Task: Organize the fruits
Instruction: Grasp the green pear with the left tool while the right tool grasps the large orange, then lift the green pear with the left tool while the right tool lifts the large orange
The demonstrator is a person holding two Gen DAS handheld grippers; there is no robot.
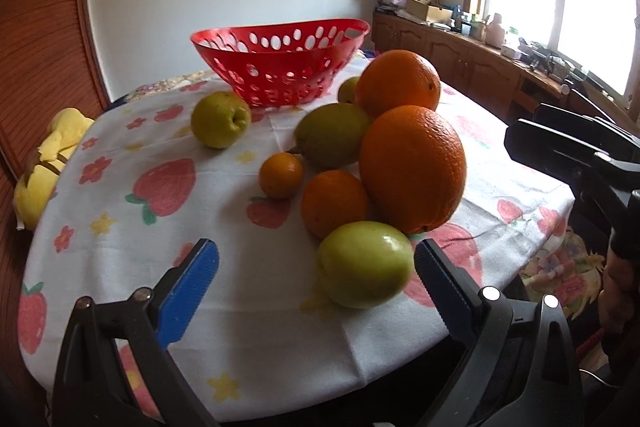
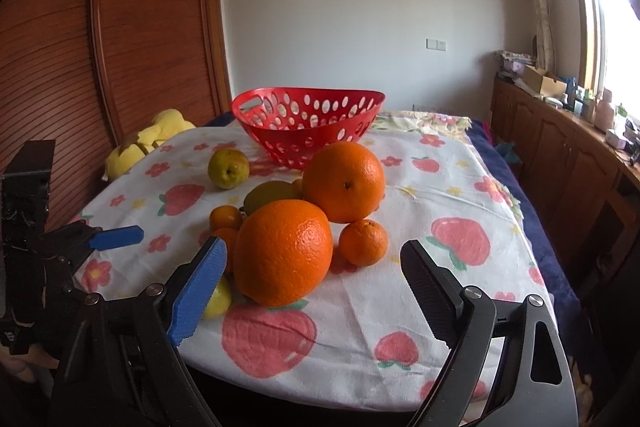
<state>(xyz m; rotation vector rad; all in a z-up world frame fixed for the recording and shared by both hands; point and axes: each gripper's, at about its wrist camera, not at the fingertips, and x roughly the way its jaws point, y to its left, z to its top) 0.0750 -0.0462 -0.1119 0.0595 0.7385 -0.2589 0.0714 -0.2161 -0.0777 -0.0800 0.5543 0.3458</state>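
At the near edge of the surface [image 1: 120, 227], under its strawberry-print cloth, both grippers hang with nothing in them, so the sorting looks barely begun. The left gripper [image 1: 316, 263] has its blue fingers wide apart, and a green apple [image 1: 366, 263] sits just ahead, between them but nearer the right-hand finger. The right gripper [image 2: 314, 275] is spread just as wide, with the nearest big orange [image 2: 283, 253] lying between its fingers, close against the left one.

The fruit is heaped in a loose pile in the middle: a second big orange [image 2: 344, 181] farther back, small tangerines [image 2: 363, 242] beside it, a greenish mango [image 1: 330, 135], and a yellow-green pear [image 1: 220, 119] alone to the left. The red basket [image 1: 280, 67] stands at the far side and appears empty.

The next move, I'd judge, is to ease a gripper forward, close on the fruit it faces, then lift it over the pile to the basket. Nudging the heap could set the round ones rolling.
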